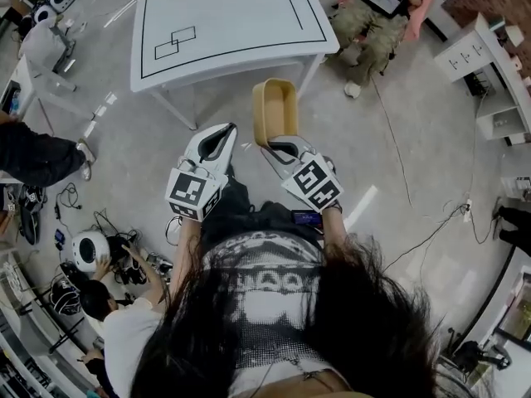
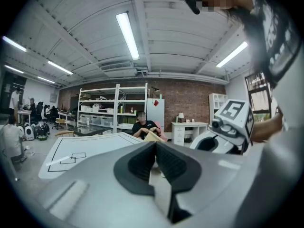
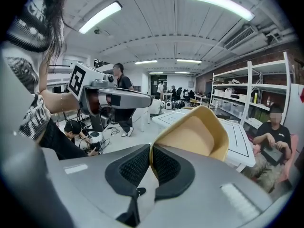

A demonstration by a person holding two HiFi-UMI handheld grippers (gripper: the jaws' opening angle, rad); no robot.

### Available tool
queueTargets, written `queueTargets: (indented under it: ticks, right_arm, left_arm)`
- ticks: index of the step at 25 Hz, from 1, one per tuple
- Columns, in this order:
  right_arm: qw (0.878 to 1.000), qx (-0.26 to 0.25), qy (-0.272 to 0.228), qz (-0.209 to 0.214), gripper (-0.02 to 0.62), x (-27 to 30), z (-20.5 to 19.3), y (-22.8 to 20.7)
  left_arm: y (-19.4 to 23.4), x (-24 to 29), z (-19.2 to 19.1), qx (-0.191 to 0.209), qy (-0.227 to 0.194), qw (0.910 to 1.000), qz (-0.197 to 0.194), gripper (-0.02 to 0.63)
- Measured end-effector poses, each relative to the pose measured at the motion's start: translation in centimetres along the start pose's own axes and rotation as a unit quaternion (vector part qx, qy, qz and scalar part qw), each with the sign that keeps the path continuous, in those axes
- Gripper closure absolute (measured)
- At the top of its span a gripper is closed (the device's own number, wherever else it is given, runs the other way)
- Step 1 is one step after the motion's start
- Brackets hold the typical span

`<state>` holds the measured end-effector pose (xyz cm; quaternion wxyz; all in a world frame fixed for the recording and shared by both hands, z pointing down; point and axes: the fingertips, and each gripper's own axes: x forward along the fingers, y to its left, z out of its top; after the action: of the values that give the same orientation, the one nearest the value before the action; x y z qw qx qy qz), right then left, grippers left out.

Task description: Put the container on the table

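Observation:
A tan, oblong container (image 1: 274, 110) hangs in the air just short of the white table (image 1: 232, 23), which carries black outline markings. My right gripper (image 1: 280, 144) is shut on the container's near rim. In the right gripper view the thin wall of the container (image 3: 199, 134) is pinched between the dark pads (image 3: 166, 165), and the table (image 3: 237, 139) lies beyond it. My left gripper (image 1: 217, 139) is level beside the right one, shut with nothing in it. In the left gripper view its pads (image 2: 140, 163) meet, with the table (image 2: 90, 153) ahead on the left.
A person sits in a pink chair (image 1: 377, 11) behind the table's right corner. A white cabinet (image 1: 489, 73) stands at the right and cables (image 1: 415, 189) cross the floor. People and gear (image 1: 91, 251) crowd the floor at the left. Shelving (image 2: 114, 108) lines the brick back wall.

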<state>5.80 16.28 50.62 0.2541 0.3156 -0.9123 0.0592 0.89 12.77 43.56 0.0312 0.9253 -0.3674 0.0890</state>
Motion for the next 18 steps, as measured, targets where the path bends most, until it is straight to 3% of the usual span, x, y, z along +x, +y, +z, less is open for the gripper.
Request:
queueTargets:
  ticks: [7, 18]
  right_arm:
    - [1.0, 0.005, 0.006, 0.004, 0.574, 5.2, 3.4, -3.4]
    - [0.999, 0.018, 0.008, -0.028, 0.574, 14.7, 9.9, -9.2]
  left_arm:
    - [6.9, 2.6, 1.4, 0.007, -0.001, 1.0, -0.007, 0.606]
    - [19.9, 4.7, 2.9, 0.026, 0.002, 0.9996, -0.015, 0.606]
